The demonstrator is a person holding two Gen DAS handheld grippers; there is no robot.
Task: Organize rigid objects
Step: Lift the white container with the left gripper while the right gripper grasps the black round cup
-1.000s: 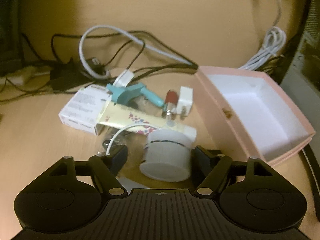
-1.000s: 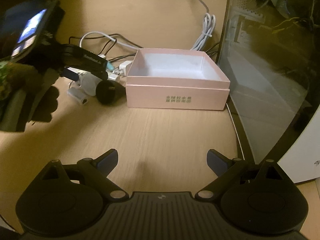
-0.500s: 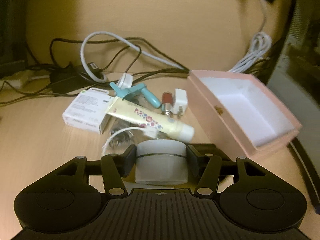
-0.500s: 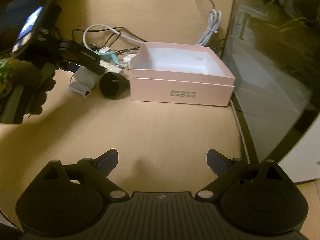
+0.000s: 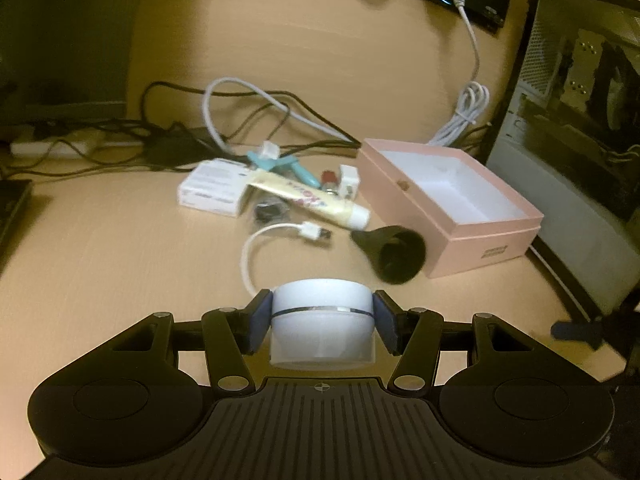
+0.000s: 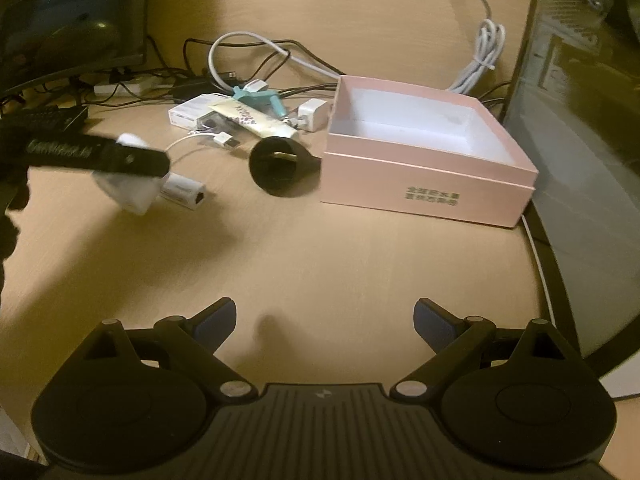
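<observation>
The left gripper (image 5: 322,322) has its blue pads pressed on both sides of a squat white jar (image 5: 322,320) with a thin silver band round its middle; its jaws had just been closing on it, and it is held upright, lid up, clear of the tabletop (image 5: 100,248). In the right wrist view the jar is blurred and partly hidden behind the gripper's black finger, whose white lettering is too smeared to read

The right gripper (image 6: 325,322) stands wide open with nothing between its pads, above bare wood at the near edge of the tabletop

Beyond the jar a white cable (image 5: 276,240) loops to a USB plug. Just beside it a black funnel-shaped cup (image 5: 390,254) lies on its side, mouth toward the near edge, next to the open pink box (image 5: 472,248) at the right edge of the tabletop. The box is white inside and bears two lines of small print on its front wall, too small to read

Behind them a cream tube (image 5: 308,200) lies slantwise, cap toward the box, its printing unreadable. It rests against a white carton (image 5: 212,190), a teal tool (image 5: 280,164) and a white plug (image 5: 347,180). Tangled cords run along the far edge
</observation>
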